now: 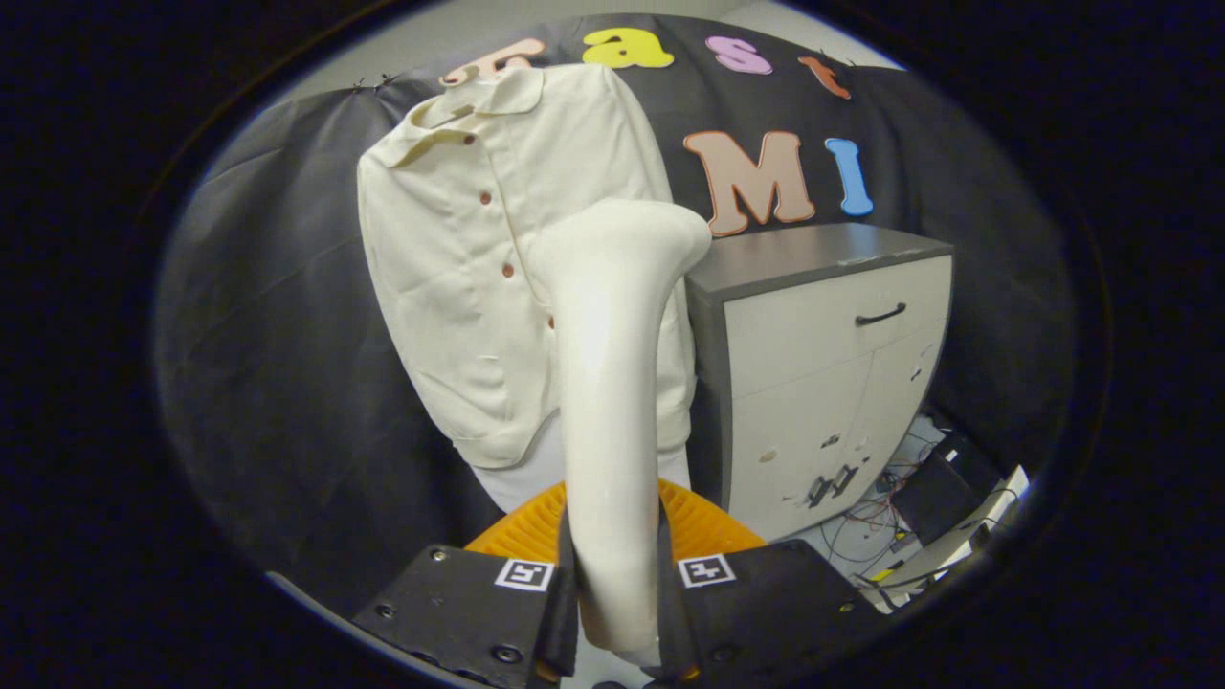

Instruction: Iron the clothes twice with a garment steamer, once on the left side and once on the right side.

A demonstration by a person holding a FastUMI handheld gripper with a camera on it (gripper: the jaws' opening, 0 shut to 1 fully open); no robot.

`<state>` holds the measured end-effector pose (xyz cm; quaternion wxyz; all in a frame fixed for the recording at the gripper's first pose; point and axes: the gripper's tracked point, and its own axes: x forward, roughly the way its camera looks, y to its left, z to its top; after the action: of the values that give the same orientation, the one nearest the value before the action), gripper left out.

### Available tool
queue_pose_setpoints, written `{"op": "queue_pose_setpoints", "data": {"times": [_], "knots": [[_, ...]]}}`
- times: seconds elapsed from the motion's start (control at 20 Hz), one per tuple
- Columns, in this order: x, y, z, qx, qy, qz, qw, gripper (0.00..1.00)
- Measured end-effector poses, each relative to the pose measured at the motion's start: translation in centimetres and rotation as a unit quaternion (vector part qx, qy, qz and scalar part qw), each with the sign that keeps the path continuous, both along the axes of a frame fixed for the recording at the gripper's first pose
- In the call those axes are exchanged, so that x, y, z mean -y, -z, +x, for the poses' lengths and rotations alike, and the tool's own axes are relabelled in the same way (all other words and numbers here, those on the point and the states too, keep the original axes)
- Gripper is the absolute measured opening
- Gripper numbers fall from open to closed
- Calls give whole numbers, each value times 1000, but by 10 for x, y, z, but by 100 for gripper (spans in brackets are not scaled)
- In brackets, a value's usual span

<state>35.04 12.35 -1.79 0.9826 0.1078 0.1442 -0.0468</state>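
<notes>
Cream shirt (498, 258) x1 hung | claw (617, 584) pinching 1 steamer (612, 383) | 1 cabinet (813, 373) beside

A grey-topped cabinet (813, 325) with pale drawer fronts and a dark handle stands on the floor (861, 536) against the booth's dark cloth wall — its top bare. At its foot, a tangle of cables (876, 517) and a dark box (943, 493) lie on the floor.

The gripper (617, 612) clamps the steamer (612, 402).

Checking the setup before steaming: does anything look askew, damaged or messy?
The gripper is shut on the steamer, which looks fine. The shirt hangs tilted and creased. Loose cables sprawl on the floor beside the cabinet.
</notes>
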Motion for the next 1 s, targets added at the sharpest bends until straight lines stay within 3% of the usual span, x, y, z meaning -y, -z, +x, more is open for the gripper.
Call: {"op": "queue_pose_setpoints", "data": {"times": [0.25,0.45,0.75,1.0], "knots": [[3,-37,-76,38,34,2,999,33],[9,-79,-111,87,43,-26,995,33],[4,-115,-137,128,7,-75,989,33],[21,-120,-167,140,-12,-50,989,33]]}}
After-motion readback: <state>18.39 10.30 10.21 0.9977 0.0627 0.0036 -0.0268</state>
